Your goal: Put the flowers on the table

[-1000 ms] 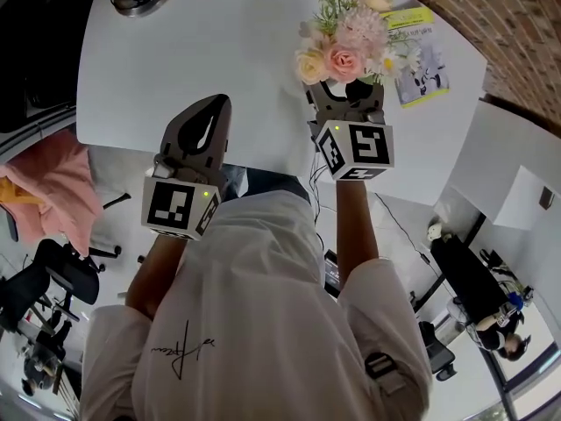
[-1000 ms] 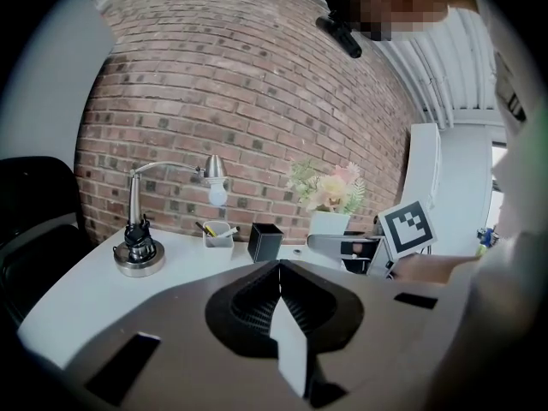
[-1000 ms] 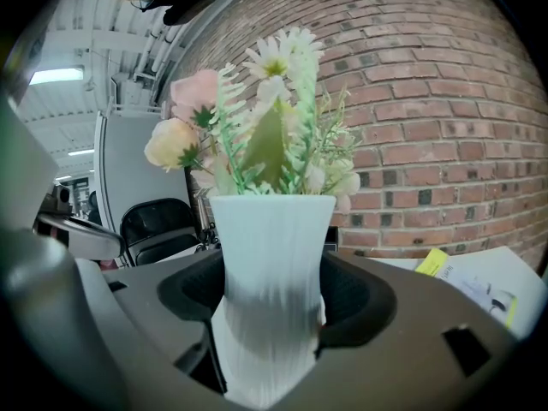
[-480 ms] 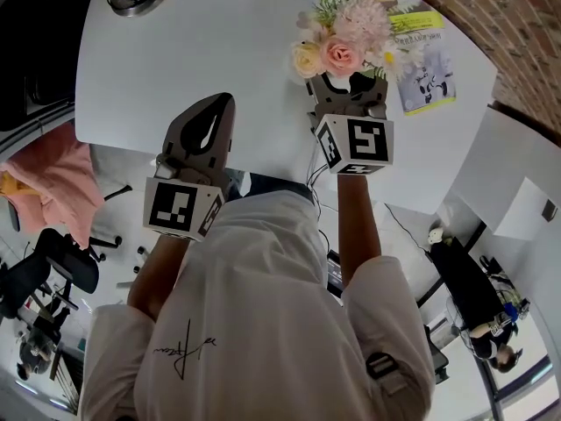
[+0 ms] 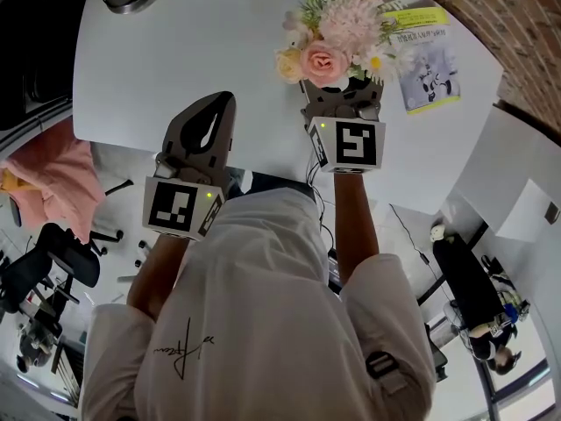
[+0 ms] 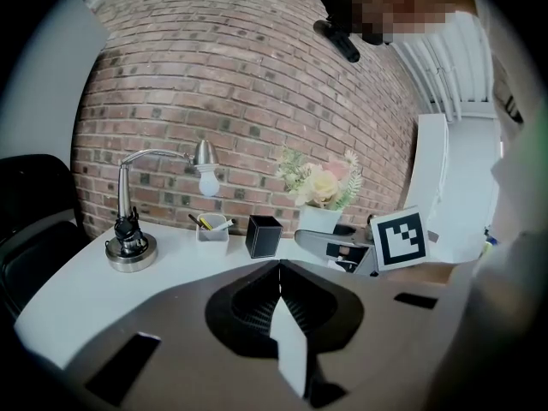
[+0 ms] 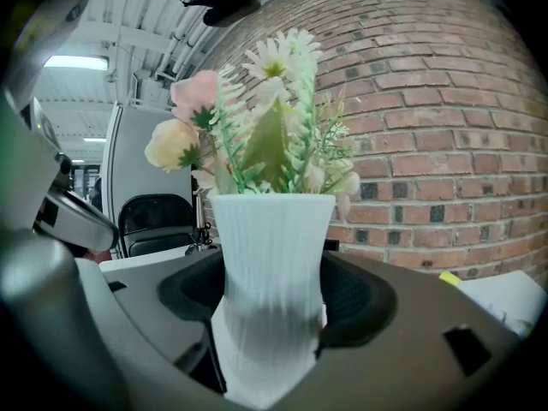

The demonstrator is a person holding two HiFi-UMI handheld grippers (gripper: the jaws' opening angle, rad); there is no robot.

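- Right gripper (image 5: 342, 95): clamped on the white ribbed vase (image 7: 270, 255) of flowers (image 5: 337, 29), and it has moved farther over the white table (image 5: 193, 42).
- Left gripper (image 5: 219, 103): jaws together, empty, unmoved at the near edge.
- Judgement: transport is nearly complete and set-down remains.

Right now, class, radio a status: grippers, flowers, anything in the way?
Left gripper shut, empty. Right gripper shut on white vase of flowers, upright over the table. Booklet lies just right of it.
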